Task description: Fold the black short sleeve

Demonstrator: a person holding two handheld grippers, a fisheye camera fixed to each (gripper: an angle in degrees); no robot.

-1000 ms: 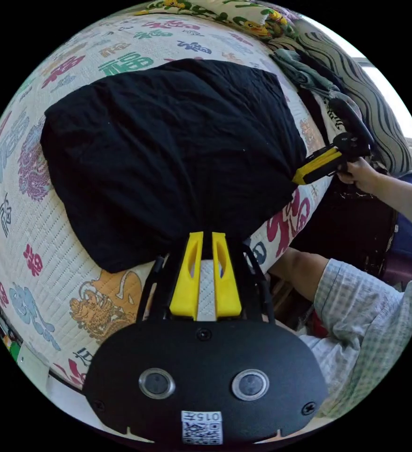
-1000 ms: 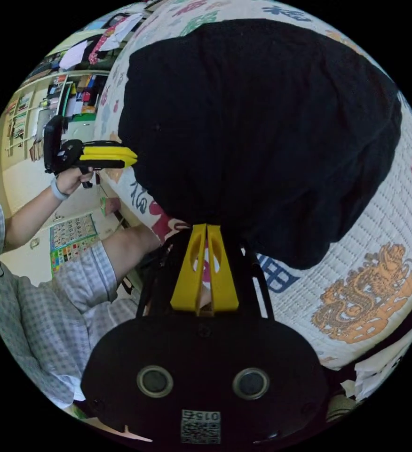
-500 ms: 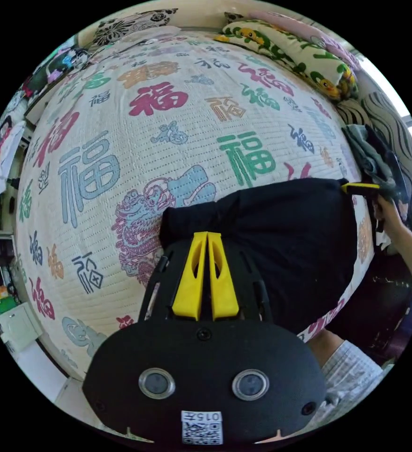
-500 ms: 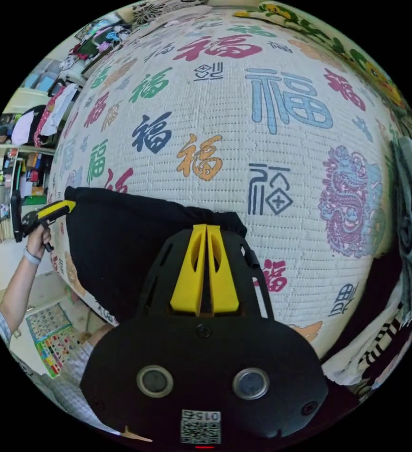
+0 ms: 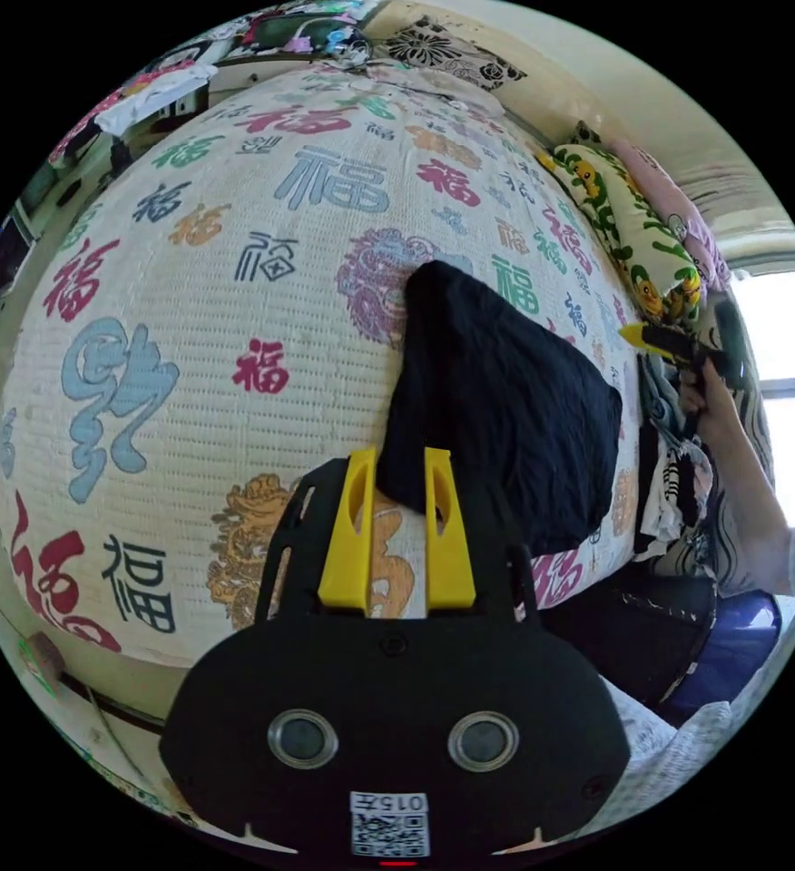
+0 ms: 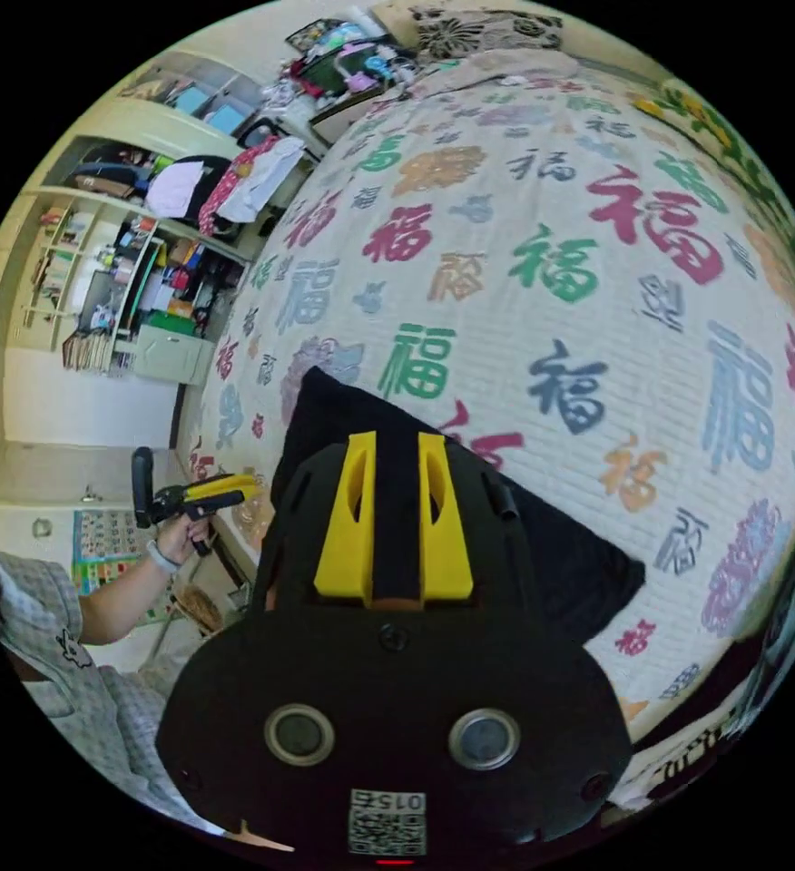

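Black short sleeve [image 5: 497, 417]: soft matt cloth, finely wrinkled, no sheen. Bed cover [image 5: 189, 299]: quilted cloth, stitched in ridged rows, printed surface matt. Left gripper [image 5: 396, 472]: jaws of smooth yellow plastic, slightly glossy; housing of matt black plastic (faintly grained). Right gripper [image 6: 394, 458]: same yellow and black plastic seen. Sleeve [image 6: 25, 599] of person: thin checked woven cloth.

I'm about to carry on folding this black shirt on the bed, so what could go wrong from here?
Both grippers look open, so the shirt lies loose. The left gripper sits at its near edge: shutting there may pinch the quilt too. The shirt lies close to the bed's edge, so a tug could slide it off.
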